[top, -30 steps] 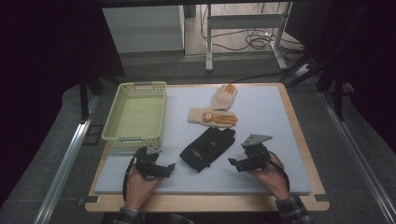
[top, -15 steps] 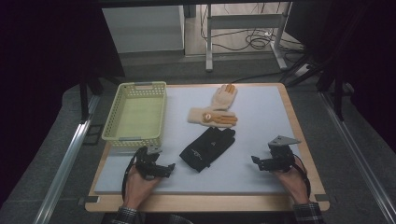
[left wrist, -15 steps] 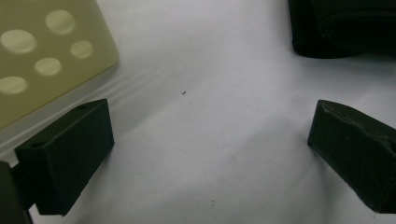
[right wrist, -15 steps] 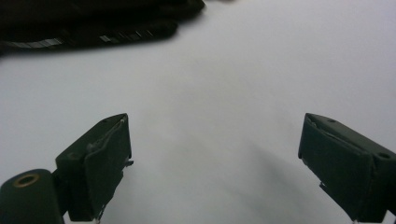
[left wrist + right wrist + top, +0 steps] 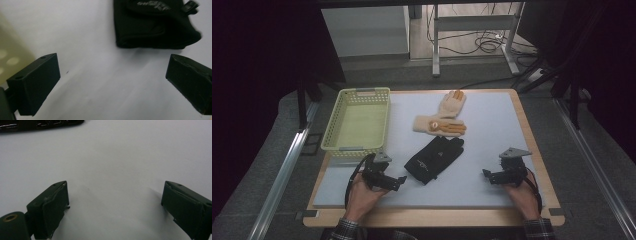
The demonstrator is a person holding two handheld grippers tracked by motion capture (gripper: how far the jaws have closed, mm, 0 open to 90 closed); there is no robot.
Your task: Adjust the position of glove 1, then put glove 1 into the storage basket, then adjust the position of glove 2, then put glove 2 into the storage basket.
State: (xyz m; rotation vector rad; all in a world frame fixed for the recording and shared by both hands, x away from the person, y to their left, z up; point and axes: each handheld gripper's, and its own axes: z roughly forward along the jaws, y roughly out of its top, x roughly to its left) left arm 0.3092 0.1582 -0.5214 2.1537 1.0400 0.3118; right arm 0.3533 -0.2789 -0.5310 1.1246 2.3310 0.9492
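Note:
A black glove [image 5: 434, 159] lies flat on the grey mat [image 5: 492, 120], between my two grippers. My left gripper [image 5: 399, 181] sits just left of it, open and pointing at its cuff; the left gripper view has the glove [image 5: 155, 22] a short way ahead of the wide-apart jaws [image 5: 112, 65]. My right gripper [image 5: 487, 176] rests near the mat's front right, well clear of the glove. Its jaws [image 5: 115, 192] have just been opening and stand open over bare mat, nothing between them. The glove's edge [image 5: 37, 125] lies far ahead at the upper left.
Two tan gloves lie farther back on the mat, one [image 5: 439, 125] crosswise and one [image 5: 452, 103] behind it. A pale green basket [image 5: 358, 122] stands along the left side. The wooden table edge [image 5: 532, 150] frames the mat.
My right gripper has drawn away from the black glove to the right and toward the front edge. The left gripper has barely shifted.

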